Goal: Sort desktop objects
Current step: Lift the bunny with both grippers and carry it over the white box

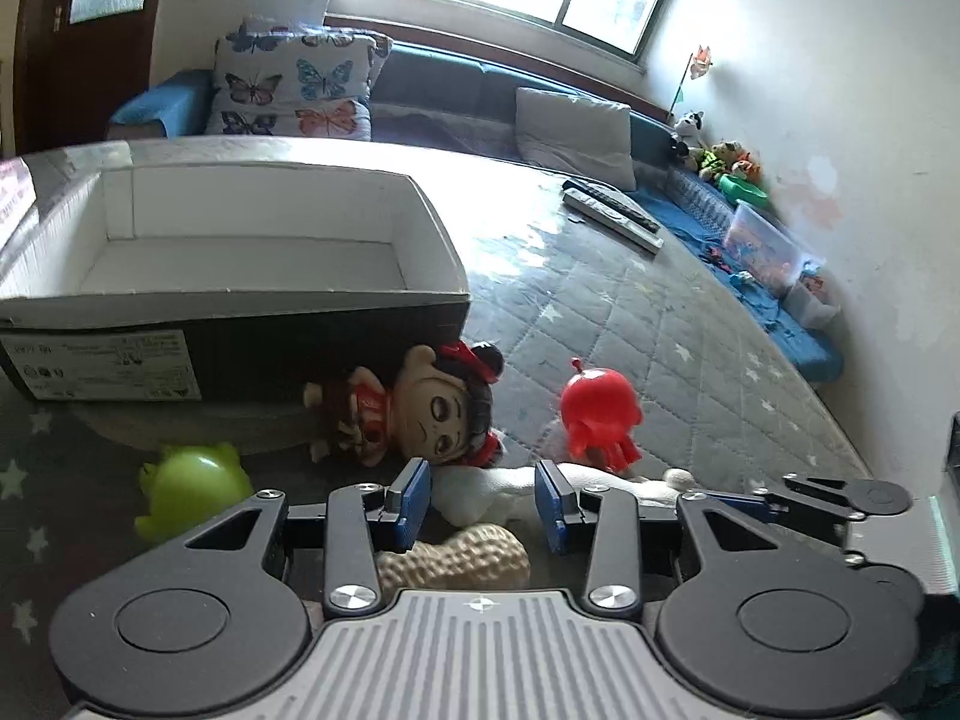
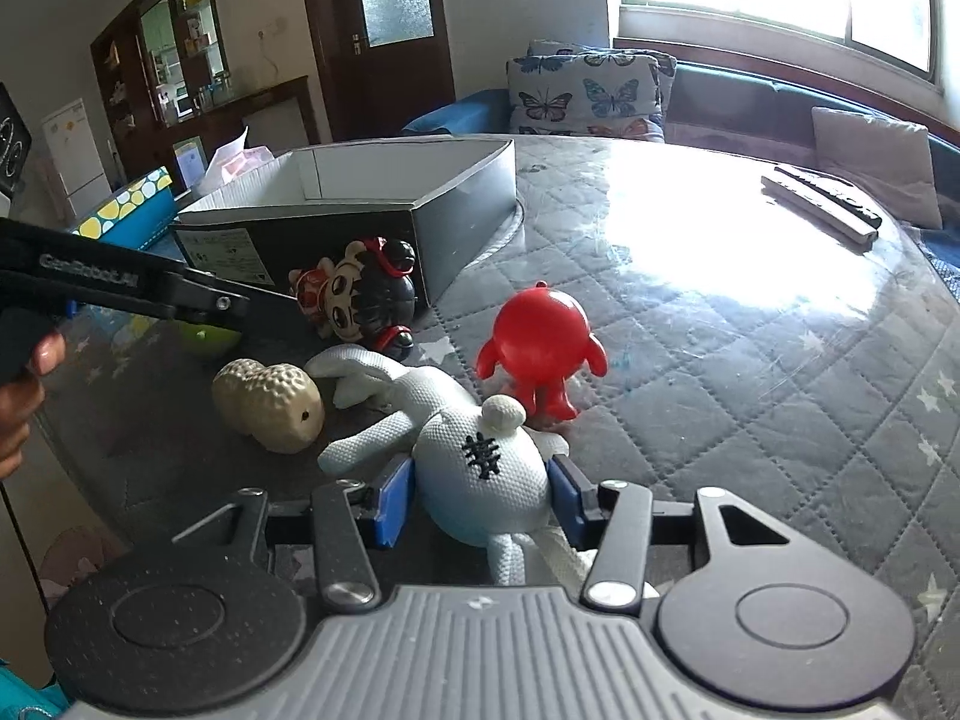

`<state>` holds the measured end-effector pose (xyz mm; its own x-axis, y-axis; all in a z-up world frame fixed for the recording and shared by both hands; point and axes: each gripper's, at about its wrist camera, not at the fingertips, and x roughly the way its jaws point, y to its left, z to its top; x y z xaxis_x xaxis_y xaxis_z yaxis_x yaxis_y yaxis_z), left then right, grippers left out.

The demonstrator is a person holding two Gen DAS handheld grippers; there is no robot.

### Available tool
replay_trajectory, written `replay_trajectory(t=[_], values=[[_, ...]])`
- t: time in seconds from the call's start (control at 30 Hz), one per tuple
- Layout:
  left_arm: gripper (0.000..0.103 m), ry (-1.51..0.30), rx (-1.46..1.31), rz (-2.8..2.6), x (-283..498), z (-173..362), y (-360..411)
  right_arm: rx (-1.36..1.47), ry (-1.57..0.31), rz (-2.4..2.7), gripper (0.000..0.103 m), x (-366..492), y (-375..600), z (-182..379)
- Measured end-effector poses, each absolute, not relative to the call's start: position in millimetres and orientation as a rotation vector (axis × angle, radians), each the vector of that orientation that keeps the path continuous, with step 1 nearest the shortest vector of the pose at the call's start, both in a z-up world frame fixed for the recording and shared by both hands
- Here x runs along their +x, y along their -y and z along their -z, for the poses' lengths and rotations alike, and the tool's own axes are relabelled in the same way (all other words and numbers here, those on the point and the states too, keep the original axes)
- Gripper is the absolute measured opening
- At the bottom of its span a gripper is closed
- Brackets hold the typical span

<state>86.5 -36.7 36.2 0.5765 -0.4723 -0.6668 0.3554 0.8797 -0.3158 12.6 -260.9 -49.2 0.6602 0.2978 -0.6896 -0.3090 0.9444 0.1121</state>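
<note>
While the right tongs [image 2: 481,501] bracket the white plush rabbit's [image 2: 480,468] rump on the table [image 2: 720,360] without visibly clamping, and the left tongs [image 1: 483,495] hang apart near its ears, a lift risks slippage or toppling the adjacent red figurine [image 2: 540,348].

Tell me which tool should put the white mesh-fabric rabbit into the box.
Right. The right tool already brackets the white mesh-fabric plush rabbit's body; the left tool, open, only faces its ear, beside the open cardboard box.
</note>
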Motion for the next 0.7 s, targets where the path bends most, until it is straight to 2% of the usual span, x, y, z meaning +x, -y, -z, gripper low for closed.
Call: replay_trajectory(t=[0.2,0.47,0.7], values=[[0.041,-0.875,-0.168,0.546,87,-33,61,-0.017,-0.766,-0.341,0.045,8,263,46],[0.041,-0.979,-0.275,0.527,105,-19,86,0.029,-0.765,-0.307,0.045,0,281,47],[0.041,-0.998,-0.376,0.518,115,-11,99,0.050,-0.761,-0.303,0.045,-7,291,49]])
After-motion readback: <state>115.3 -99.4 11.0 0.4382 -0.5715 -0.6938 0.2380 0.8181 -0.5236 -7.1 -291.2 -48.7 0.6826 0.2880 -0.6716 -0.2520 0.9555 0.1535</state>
